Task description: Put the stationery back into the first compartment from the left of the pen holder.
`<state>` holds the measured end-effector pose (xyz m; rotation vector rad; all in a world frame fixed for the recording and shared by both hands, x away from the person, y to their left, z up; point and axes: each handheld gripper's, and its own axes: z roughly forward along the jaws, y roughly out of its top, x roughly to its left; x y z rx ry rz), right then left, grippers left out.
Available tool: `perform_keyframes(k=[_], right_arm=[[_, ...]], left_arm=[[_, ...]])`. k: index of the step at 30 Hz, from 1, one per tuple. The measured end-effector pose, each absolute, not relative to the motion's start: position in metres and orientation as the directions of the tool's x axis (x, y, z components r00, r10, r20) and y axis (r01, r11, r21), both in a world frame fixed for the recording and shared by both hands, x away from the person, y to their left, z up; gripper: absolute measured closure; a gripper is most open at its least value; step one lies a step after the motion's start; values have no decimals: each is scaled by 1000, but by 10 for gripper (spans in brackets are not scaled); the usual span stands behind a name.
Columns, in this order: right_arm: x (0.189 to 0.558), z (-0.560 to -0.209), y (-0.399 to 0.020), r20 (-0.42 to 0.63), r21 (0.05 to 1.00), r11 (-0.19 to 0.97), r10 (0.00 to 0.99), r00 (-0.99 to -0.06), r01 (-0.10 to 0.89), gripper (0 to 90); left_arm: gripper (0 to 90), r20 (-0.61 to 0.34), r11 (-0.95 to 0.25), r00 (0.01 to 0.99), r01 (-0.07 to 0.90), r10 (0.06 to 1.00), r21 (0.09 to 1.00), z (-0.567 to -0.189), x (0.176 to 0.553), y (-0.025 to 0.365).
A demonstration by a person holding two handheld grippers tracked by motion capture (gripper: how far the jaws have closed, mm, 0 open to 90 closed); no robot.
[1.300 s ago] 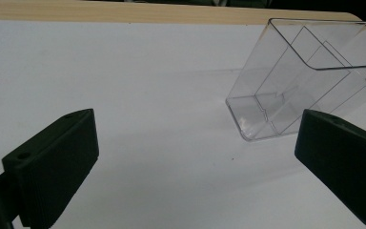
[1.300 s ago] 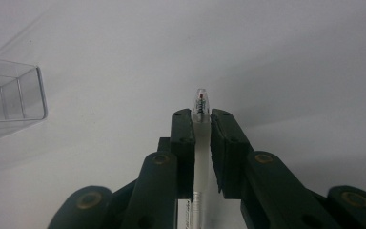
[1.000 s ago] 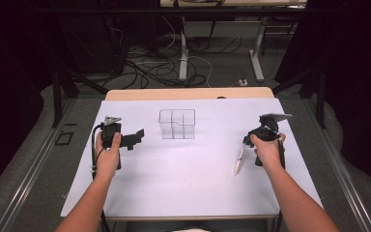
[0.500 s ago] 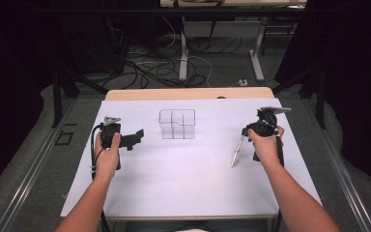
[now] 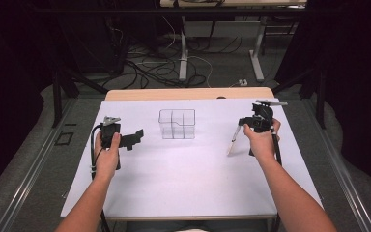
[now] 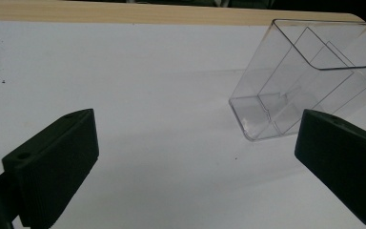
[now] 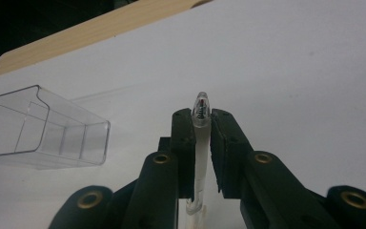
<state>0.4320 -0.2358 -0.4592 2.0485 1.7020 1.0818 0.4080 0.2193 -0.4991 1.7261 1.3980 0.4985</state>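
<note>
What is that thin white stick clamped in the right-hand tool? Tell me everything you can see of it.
It looks like a slim white plastic pen with a clear rounded end holding a small dark insert. The right gripper is shut on it, its black jaws pressing both sides just below that clear end. From the high view the pen hangs slanted from the gripper, its lower end toward the white table sheet; whether it touches the sheet I cannot tell. It stands apart from the clear plastic box.
</note>
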Motion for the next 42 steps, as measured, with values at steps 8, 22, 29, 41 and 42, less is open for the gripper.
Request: perform_keyframes(k=[8,22,29,41,42], right_arm=[[431,-446,-226,350,699,-244,937,-23,673,807],[437,-414,-211,348,764,-229,933,-87,603,806],[442,-397,-197,340,789,-218,934,-113,574,806],[451,-369,-175,333,811,-197,930,-157,551,807],[451,-367,-173,336,809,-193,927,-166,556,806]], left_arm=[[7,-195,-25,298,601,934,799,-499,408,220],[7,-201,-15,293,598,935,802,-498,408,222],[7,-201,-12,290,595,936,803,-497,408,223],[7,-203,-8,288,593,936,805,-496,408,225],[7,-203,-7,288,592,936,806,-496,408,225]])
